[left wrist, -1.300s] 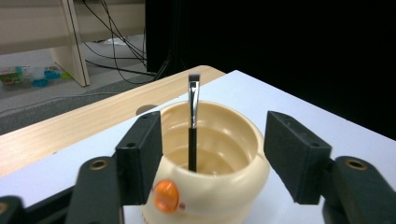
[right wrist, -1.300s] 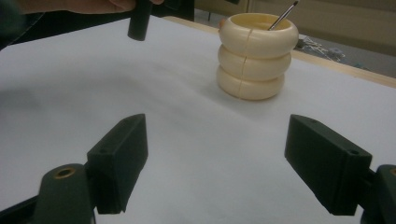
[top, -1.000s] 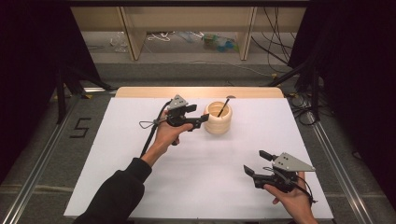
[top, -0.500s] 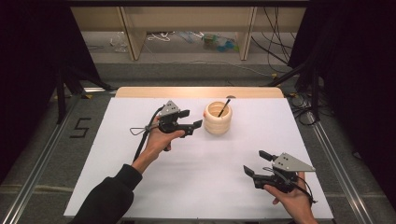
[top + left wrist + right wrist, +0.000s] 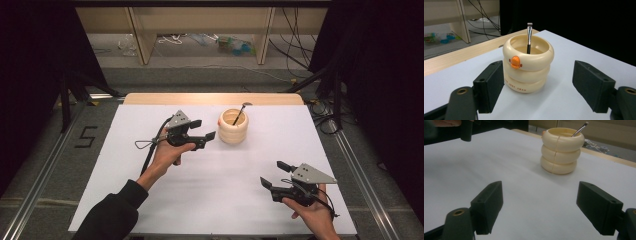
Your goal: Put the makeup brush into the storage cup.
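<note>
A cream ringed cup [image 5: 233, 127] stands upright at the back middle of the white table, with a thin dark make-up brush [image 5: 239, 113] leaning inside it, bristles up. My left gripper [image 5: 204, 129] hovers just left of the cup, pointing at it. Its jaws are open, have just been opening wider, and hold nothing. In the left gripper view the cup [image 5: 527, 67] with its orange duck bill and the brush [image 5: 529, 37] sit ahead of the open gripper [image 5: 541, 86]. My right gripper [image 5: 275, 174] rests open and empty at the front right, facing the cup [image 5: 562, 150] and the brush [image 5: 580, 128].
The white table top [image 5: 150, 200] has a wooden strip [image 5: 165, 98] along its far edge. Metal rails run along both sides of the table. Shelving and loose cables lie on the floor beyond, and dark curtains stand left and right.
My left gripper has drawn back a little from the cup, to the left and toward the person. The right gripper has stayed still.
</note>
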